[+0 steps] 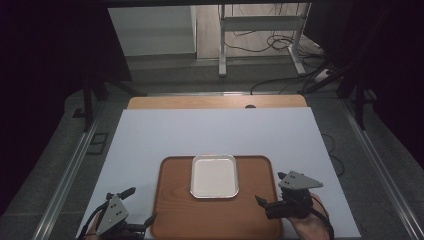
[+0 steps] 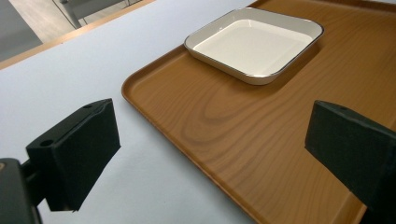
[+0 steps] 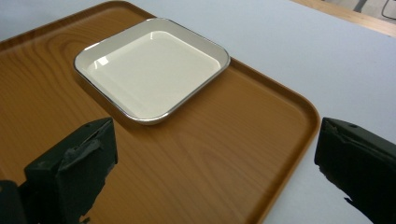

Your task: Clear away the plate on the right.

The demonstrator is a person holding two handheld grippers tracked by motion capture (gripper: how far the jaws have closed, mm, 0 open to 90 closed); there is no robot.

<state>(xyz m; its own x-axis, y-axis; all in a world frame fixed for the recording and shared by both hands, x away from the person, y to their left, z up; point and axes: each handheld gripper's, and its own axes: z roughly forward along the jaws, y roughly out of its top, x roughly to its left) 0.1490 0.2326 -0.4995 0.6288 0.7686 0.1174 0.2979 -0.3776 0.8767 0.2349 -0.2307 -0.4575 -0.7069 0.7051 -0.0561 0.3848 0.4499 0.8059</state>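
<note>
High view: wooden tray (image 1: 175,220) lies on the white-covered surface (image 1: 150,135), near its front edge. White square dish (image 1: 214,176) sits on the tray, at the middle of its far side, flat, nothing in it.

Left gripper (image 1: 141,208) hovers at the tray's front left corner, fingers wide open, holding nothing. In the left gripper view, one finger (image 2: 74,156) is over the white surface and the other over the tray, so the gap spans the tray's left rim.

Right gripper (image 1: 272,189) sits at the tray's front right, fingers likewise wide open and holding nothing. In the right gripper view, one finger (image 3: 70,170) is over the tray and the other over the white surface beyond the tray's right rim. Dish lies ahead of both grippers, apart from them.
</note>
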